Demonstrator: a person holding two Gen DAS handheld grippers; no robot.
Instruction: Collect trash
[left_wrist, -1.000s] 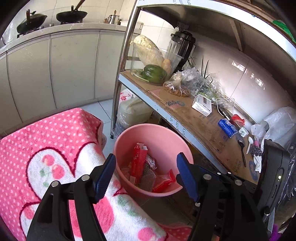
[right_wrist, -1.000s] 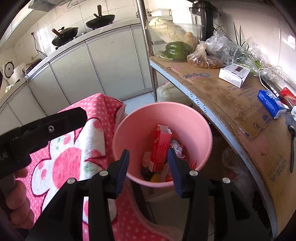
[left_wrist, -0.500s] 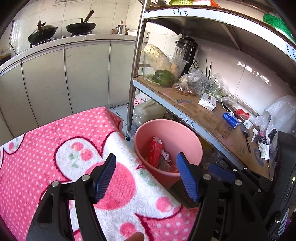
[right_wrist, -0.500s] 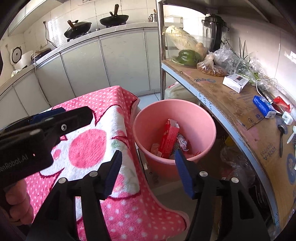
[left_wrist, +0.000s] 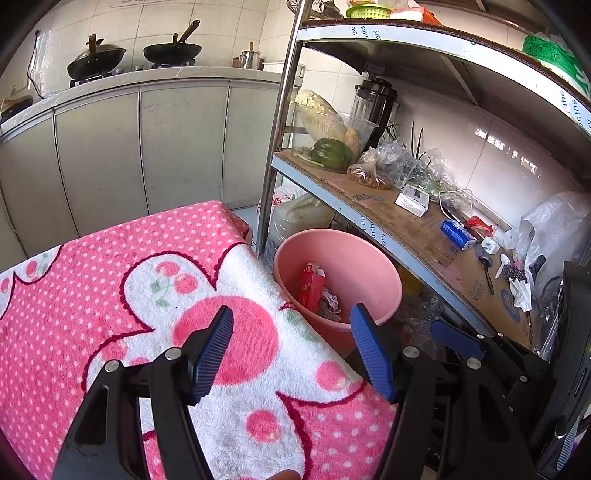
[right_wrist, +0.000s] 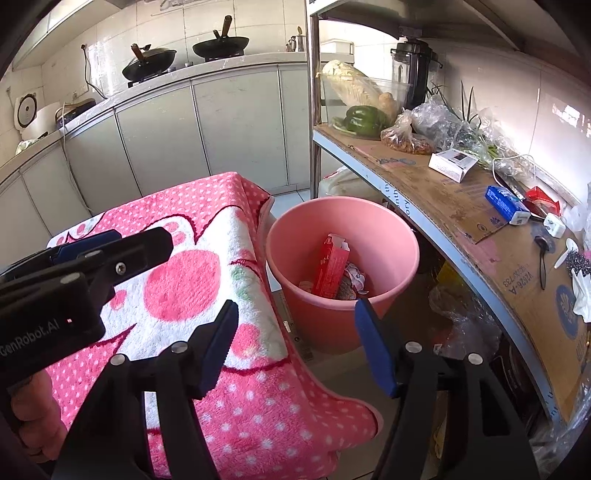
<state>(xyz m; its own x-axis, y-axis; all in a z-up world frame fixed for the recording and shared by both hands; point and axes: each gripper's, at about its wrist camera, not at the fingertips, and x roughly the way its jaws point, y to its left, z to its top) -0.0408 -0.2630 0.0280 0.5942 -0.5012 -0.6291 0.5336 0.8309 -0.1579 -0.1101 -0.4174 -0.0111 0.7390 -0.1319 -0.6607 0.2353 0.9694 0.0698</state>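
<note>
A pink bucket (left_wrist: 384, 280) stands on the floor between a pink blanket-covered table (left_wrist: 110, 295) and a metal shelf. It holds a red carton (left_wrist: 312, 288) and crumpled wrappers (left_wrist: 330, 301). It also shows in the right wrist view (right_wrist: 402, 236) with the red carton (right_wrist: 330, 266) leaning inside. My left gripper (left_wrist: 291, 350) is open and empty above the blanket's edge, back from the bucket. My right gripper (right_wrist: 295, 345) is open and empty, above the blanket edge and floor. The left gripper body (right_wrist: 74, 273) shows at the left of the right wrist view.
The shelf board (right_wrist: 461, 206) carries a white box (right_wrist: 452, 164), a blue packet (right_wrist: 508, 205), a red wrapper (right_wrist: 541, 197), spoons, vegetables (right_wrist: 364, 118) and plastic bags. Grey cabinets (left_wrist: 147, 147) with woks on top stand behind. Bags lie under the shelf.
Both grippers have pulled back and up from over the bucket, so more blanket and kitchen show. The right gripper's jaws have widened. Both stay empty.
</note>
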